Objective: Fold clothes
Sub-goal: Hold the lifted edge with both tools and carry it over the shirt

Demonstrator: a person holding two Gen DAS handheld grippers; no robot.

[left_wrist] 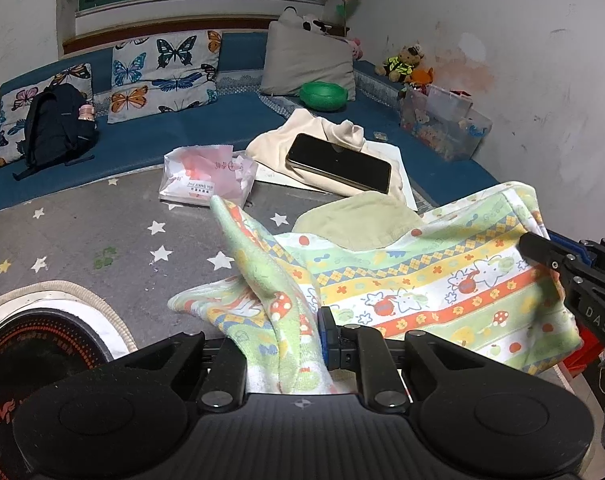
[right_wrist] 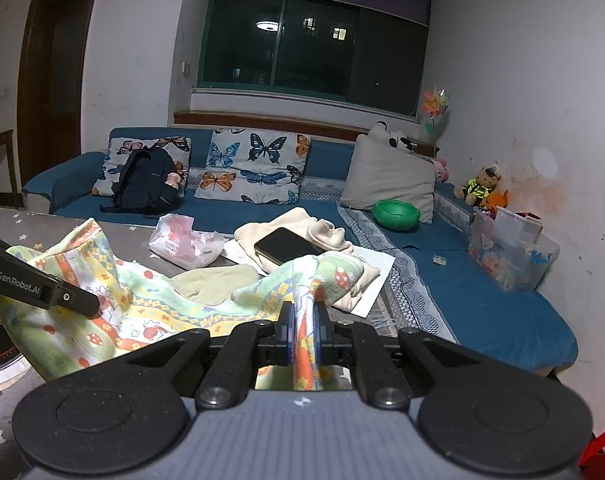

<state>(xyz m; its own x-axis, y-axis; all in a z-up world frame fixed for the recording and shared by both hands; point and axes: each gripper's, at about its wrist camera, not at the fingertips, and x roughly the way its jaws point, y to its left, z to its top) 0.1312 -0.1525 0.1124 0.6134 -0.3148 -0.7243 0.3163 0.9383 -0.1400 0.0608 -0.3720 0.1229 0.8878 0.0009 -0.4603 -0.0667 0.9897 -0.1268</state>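
Printed towel [left_wrist: 422, 280] hangs slack above the table [left_wrist: 82, 232], left gripper [left_wrist: 286, 344] and right gripper [right_wrist: 304, 320] each pinched on an edge; looks light, soft, limp, best held at corners.

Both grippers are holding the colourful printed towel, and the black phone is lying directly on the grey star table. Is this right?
Not quite. The phone lies on the cream garment, not directly on the table; both wrist views show this. The rest holds: the left gripper and the right gripper are each shut on the printed towel.
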